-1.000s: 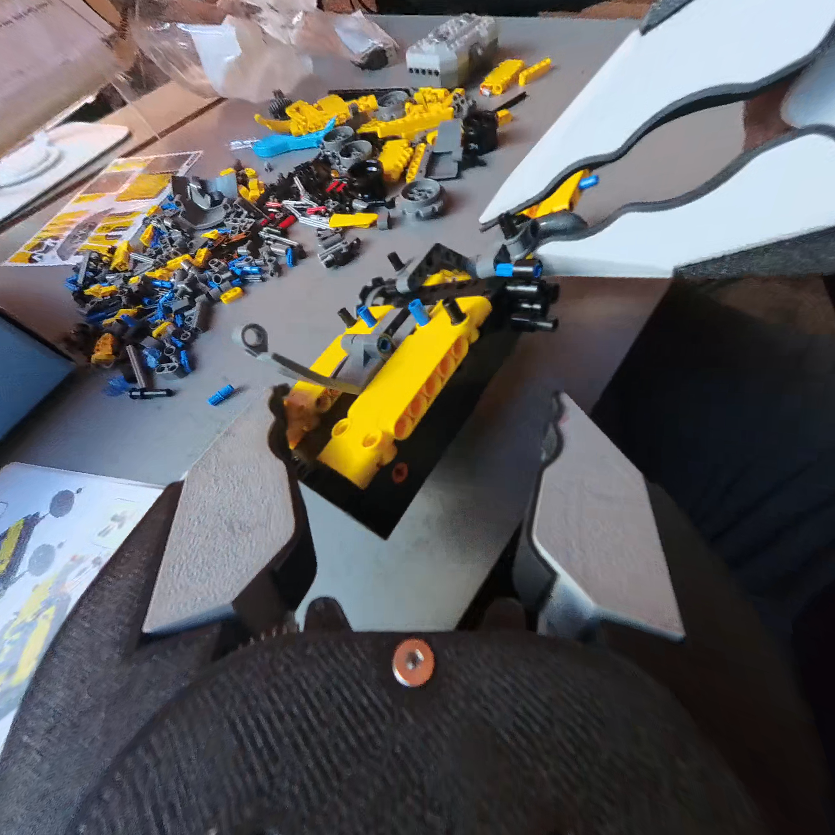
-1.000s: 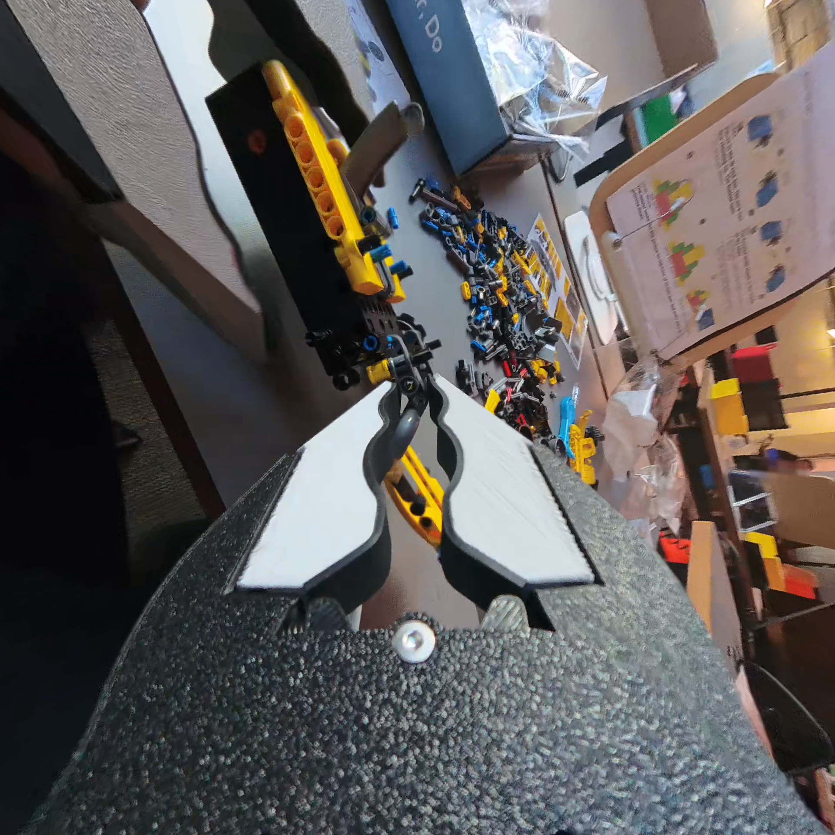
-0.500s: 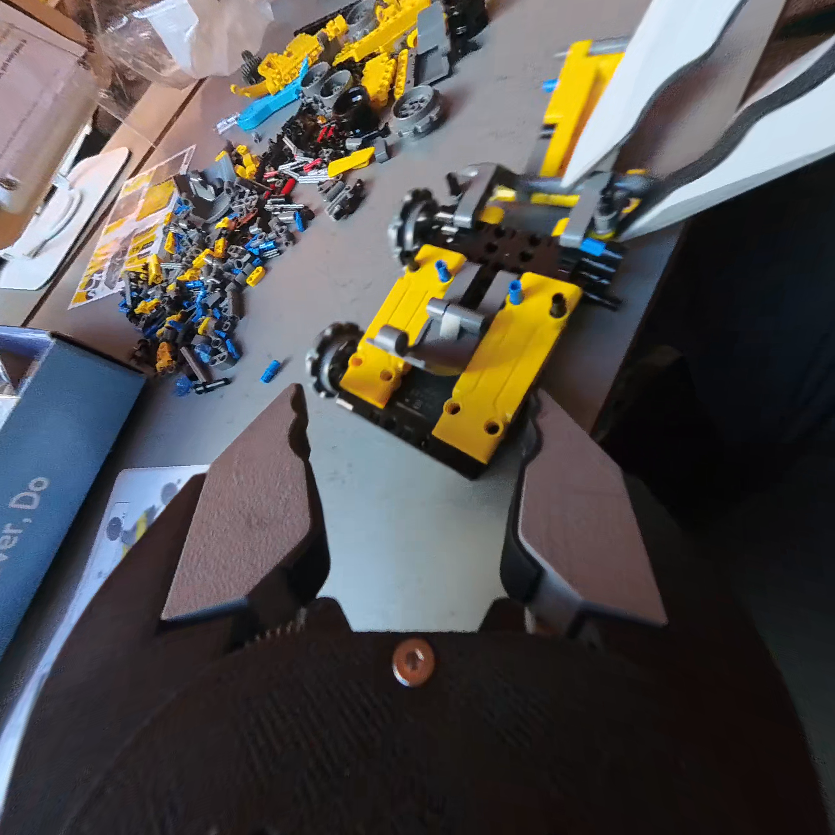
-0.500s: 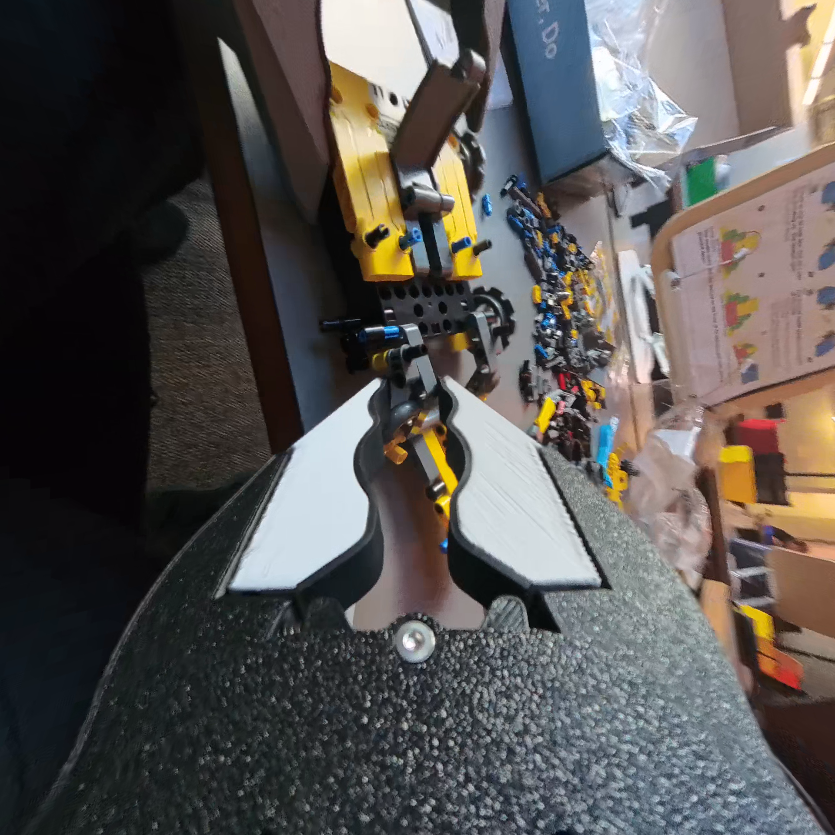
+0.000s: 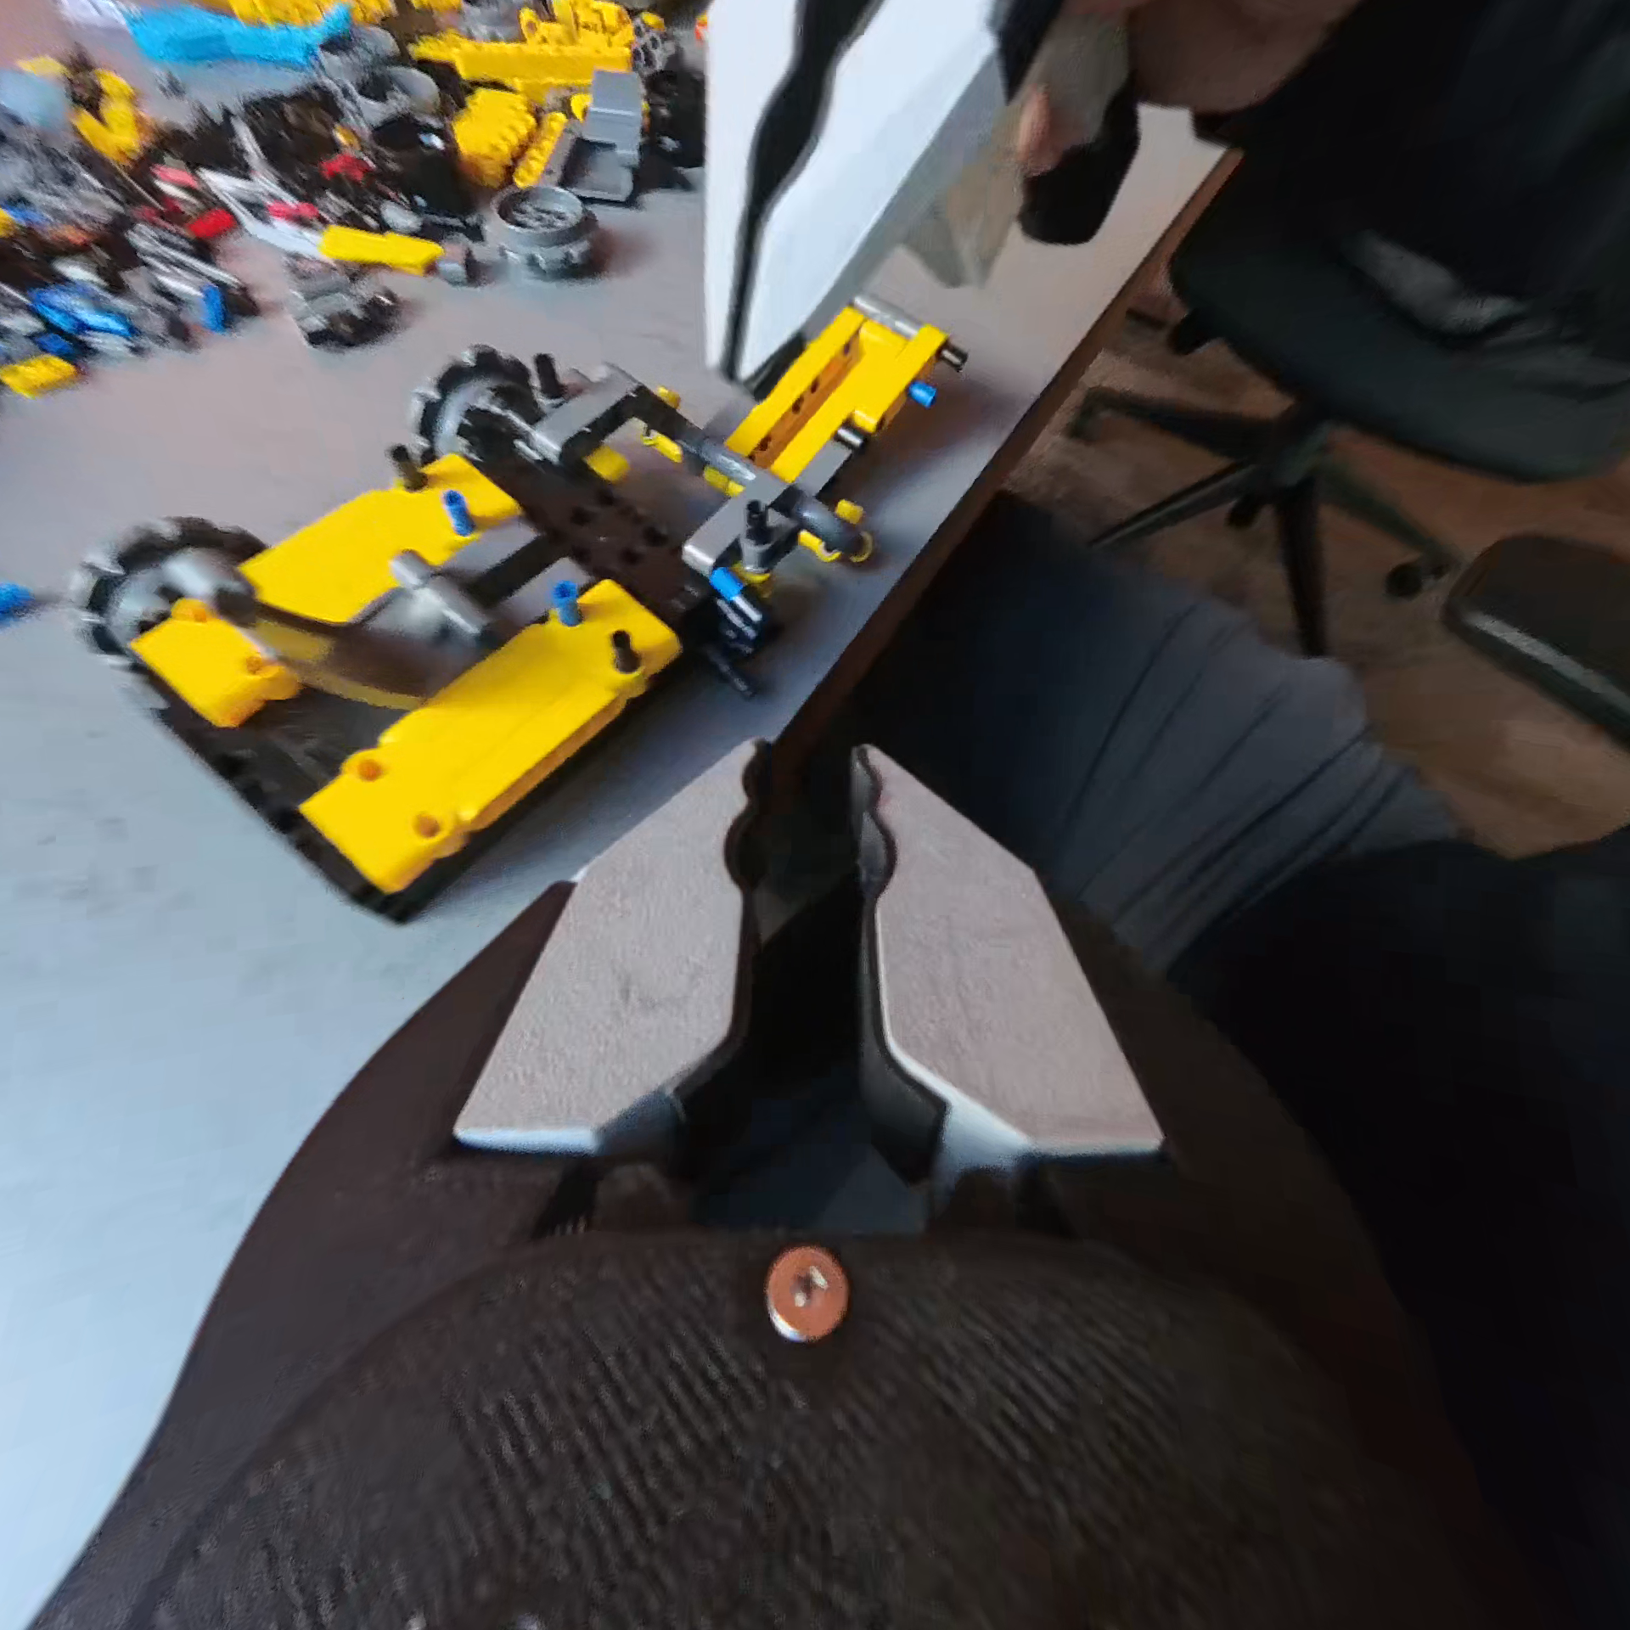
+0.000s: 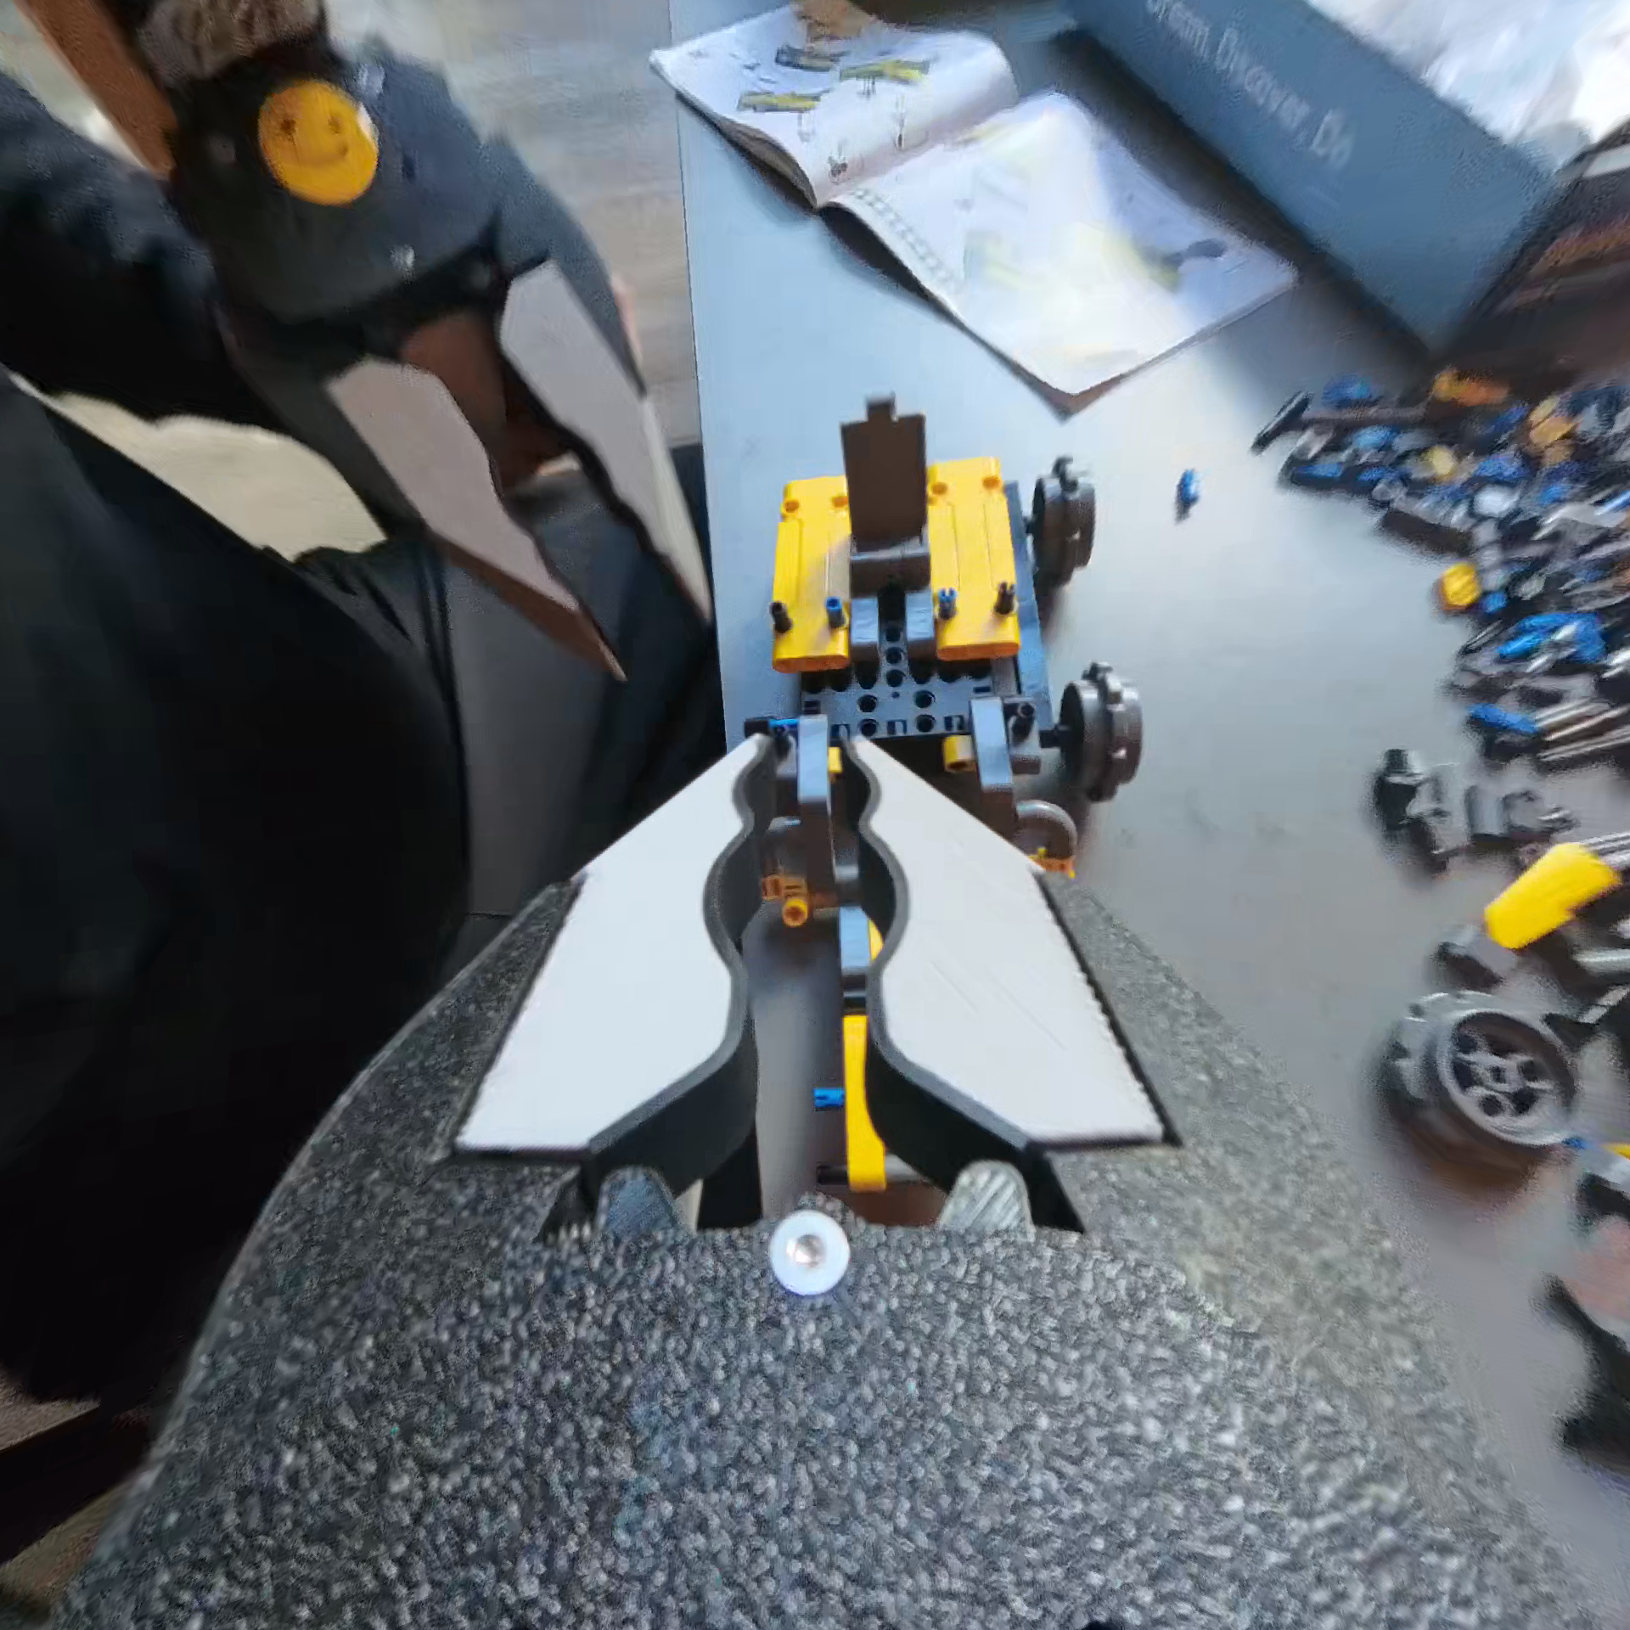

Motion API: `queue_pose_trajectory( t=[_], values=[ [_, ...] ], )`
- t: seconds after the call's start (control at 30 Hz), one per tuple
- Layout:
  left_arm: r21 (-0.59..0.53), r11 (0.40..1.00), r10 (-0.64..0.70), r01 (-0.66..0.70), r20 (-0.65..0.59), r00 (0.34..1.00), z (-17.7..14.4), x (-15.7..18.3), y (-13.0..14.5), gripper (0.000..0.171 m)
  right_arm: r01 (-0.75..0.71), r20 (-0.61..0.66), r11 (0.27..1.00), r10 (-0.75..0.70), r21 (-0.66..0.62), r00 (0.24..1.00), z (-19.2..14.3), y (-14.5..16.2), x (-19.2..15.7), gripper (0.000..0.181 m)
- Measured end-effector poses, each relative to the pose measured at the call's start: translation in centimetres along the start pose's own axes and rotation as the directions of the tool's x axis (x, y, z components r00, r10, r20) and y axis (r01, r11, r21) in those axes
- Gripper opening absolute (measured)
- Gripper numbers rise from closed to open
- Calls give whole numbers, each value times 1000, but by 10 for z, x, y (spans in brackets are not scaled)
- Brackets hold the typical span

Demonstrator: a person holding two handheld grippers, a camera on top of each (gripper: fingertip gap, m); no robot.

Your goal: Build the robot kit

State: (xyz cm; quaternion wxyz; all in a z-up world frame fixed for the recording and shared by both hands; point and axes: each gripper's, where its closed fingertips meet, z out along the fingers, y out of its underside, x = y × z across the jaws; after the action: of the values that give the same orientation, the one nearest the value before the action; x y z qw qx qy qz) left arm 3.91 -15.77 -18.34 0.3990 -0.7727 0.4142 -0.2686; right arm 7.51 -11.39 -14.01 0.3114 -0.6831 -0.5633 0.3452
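A yellow and black brick vehicle model (image 5: 459,706) lies flat on the grey table (image 5: 132,970), close to its edge, with two toothed wheels on its far side. In the right wrist view the model (image 6: 970,564) points away from me. My right gripper (image 6: 810,745) is nearly closed, with a grey link (image 6: 811,794) at the model's front end between its tips and a yellow arm under its fingers. It also shows in the left wrist view (image 5: 736,370). My left gripper (image 5: 807,772) is shut and empty, over the table edge, apart from the model. It shows at the upper left of the right wrist view (image 6: 661,639).
A heap of loose yellow, blue, black and grey parts (image 5: 176,220) lies behind the model and also shows in the right wrist view (image 6: 1517,573). A loose wheel (image 6: 1491,1076), an open booklet (image 6: 1014,203) and a blue box (image 6: 1323,132) are on the table. An office chair (image 5: 1411,353) stands off the edge. Some 8 cm of space lies between my two pairs of fingers.
The model went from tilted up to flat on the table. My left gripper let go of it, drew back past the table edge and shut. My right gripper swung round with the model's front.
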Motion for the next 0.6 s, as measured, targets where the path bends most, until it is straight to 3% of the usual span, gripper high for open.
queue_pose_trajectory(
  t=[0.07,0.17,0.27,0.47,0.6],
  values=[
    [6,997,-83,83,-30,996,13,4,-1,14,-89,77,993,94,-72,993,8,5,5,2],
    [36,988,-153,151,29,988,21,-6,-4,22,-155,173,976,180,-151,968,15,10,1,4],
    [76,981,-186,181,56,981,21,-9,-10,19,-152,154,966,186,-209,970,18,18,10,11],
    [166,970,-198,175,132,971,14,-14,-24,6,-165,303,946,249,-278,920,27,19,-3,9],
    [109,973,-218,202,160,963,19,-18,-13,9,-168,342,934,277,-315,898,31,17,-7,7]
  ],
)
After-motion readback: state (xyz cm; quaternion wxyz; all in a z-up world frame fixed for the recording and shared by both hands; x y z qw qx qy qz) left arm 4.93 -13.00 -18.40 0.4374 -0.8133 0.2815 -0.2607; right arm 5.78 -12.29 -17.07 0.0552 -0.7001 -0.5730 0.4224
